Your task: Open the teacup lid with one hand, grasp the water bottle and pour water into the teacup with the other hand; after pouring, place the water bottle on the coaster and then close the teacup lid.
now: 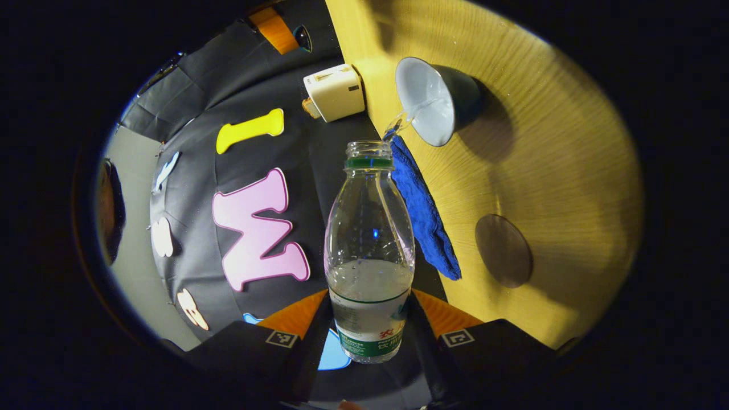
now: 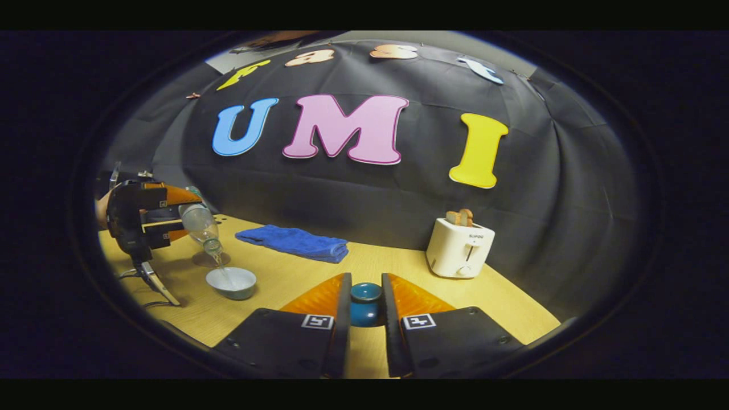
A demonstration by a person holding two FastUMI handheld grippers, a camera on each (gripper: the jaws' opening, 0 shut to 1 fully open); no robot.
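Table: a pale wooden top (image 2: 296,279) with visible grain, lit warm; in the right gripper view it runs from the near edge back to the wall.
Room: a black cloth wall (image 2: 364,193) hangs behind the table; a strip of lighter wall shows above it.
Toaster: a white toaster (image 2: 460,247) stands at the far right of the table against the cloth, with bread in its slots; in the left gripper view it (image 1: 335,92) sits beyond the bottle's mouth.
Towel: a folded blue towel (image 2: 293,242) lies far back at centre-left, well apart from the toaster.
Left gripper: the left gripper (image 1: 370,336) pinches the water bottle (image 1: 370,256) low on its body, at the label, a finger on each side.
Water bottle: uncapped, partly full, tipped mouth-down over the teacup (image 2: 231,282); a thin stream falls from its mouth into the cup.
Teacup: open, pale inside, dark outside, on the left of the table, near the towel.
Coaster: a round dark coaster (image 1: 504,250) lies bare on the wood beside the cup.
Right gripper: the right gripper (image 2: 365,307) is closed on the teacup lid (image 2: 365,304), a rounded blue piece held up between both fingers.
Left gripper view alone: the bottle's water level and the coaster's full disc.
Right gripper view alone: the lid, the left gripper from outside (image 2: 139,219), the hand behind it, and the bottle's tilt (image 2: 200,225).
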